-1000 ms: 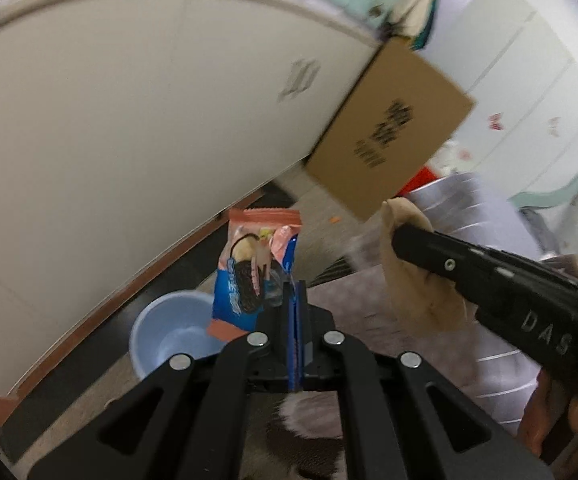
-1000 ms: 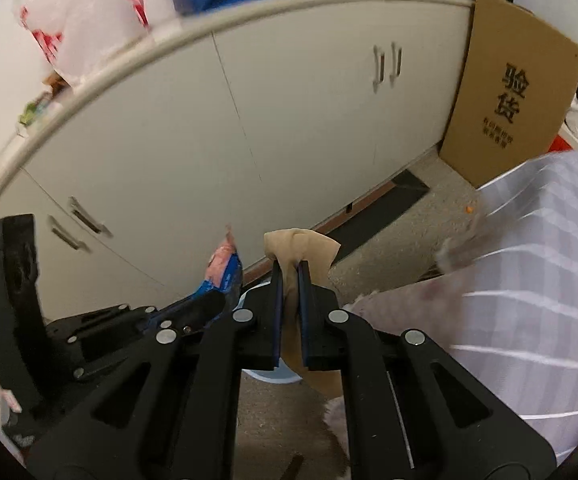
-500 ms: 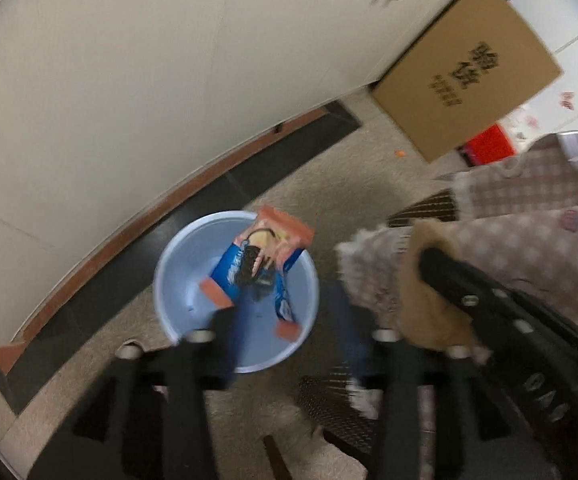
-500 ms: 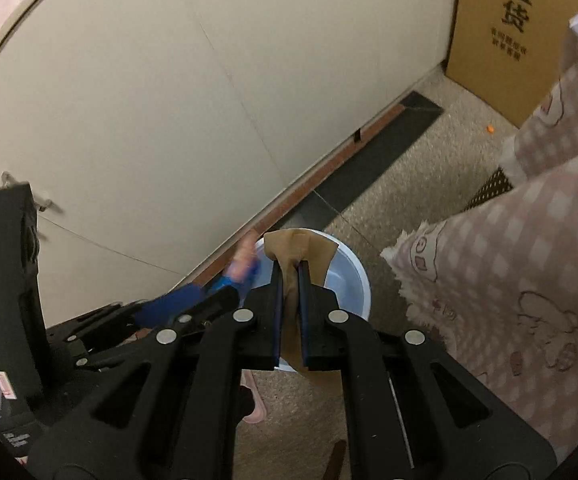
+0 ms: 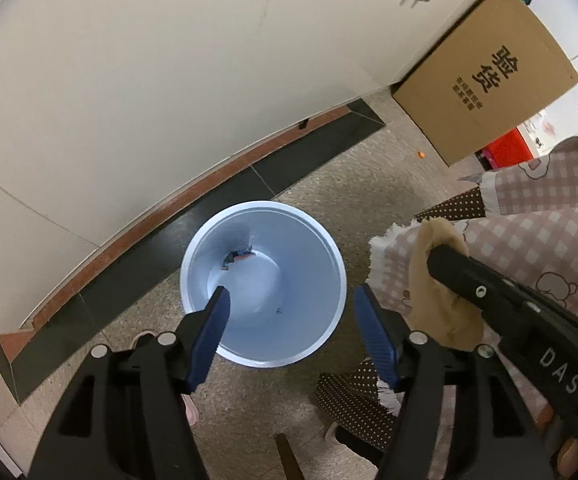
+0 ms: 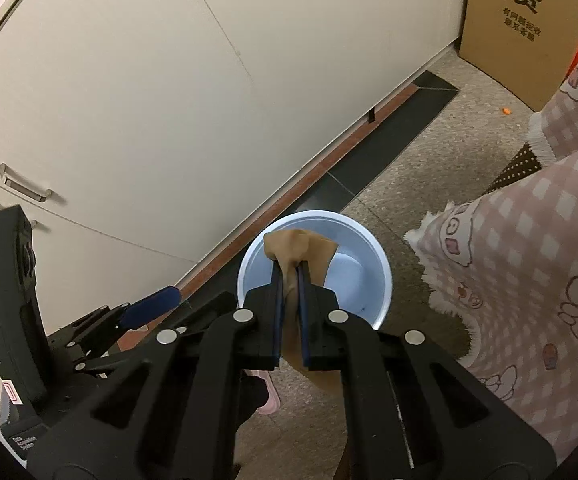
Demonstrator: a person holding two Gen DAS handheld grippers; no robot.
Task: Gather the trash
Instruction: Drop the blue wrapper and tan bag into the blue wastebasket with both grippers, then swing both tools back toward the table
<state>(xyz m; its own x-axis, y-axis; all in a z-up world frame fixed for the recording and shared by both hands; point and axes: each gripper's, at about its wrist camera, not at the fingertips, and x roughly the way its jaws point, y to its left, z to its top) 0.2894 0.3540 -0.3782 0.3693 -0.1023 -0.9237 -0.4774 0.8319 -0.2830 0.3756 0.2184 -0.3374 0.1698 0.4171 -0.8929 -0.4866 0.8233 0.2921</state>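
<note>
A light blue bin (image 5: 313, 264) stands on the floor below both grippers. An orange-and-blue snack wrapper (image 5: 237, 258) lies inside it against the far wall. My left gripper (image 5: 292, 300) hangs over the bin's mouth, its jaws opening with nothing between them. To its right my right gripper (image 5: 443, 254) is shut on a crumpled brown paper napkin (image 5: 441, 308). In the right wrist view the right gripper (image 6: 290, 270) pinches the napkin (image 6: 301, 246) above the bin (image 6: 371, 280). One blue pad of the left gripper's fingers (image 6: 153, 306) shows at the left.
Cream cabinet doors (image 5: 169, 80) with a dark plinth run behind the bin. A cardboard box (image 5: 485, 76) leans at the right, with a red crate (image 5: 505, 150) behind it. A pink checked cloth (image 5: 549, 216) hangs close on the right. A pink slipper (image 6: 269, 400) lies near.
Both grippers have dropped and tilted down over the bin. The left gripper has opened and the snack wrapper has fallen into the bin. The right still holds the napkin.
</note>
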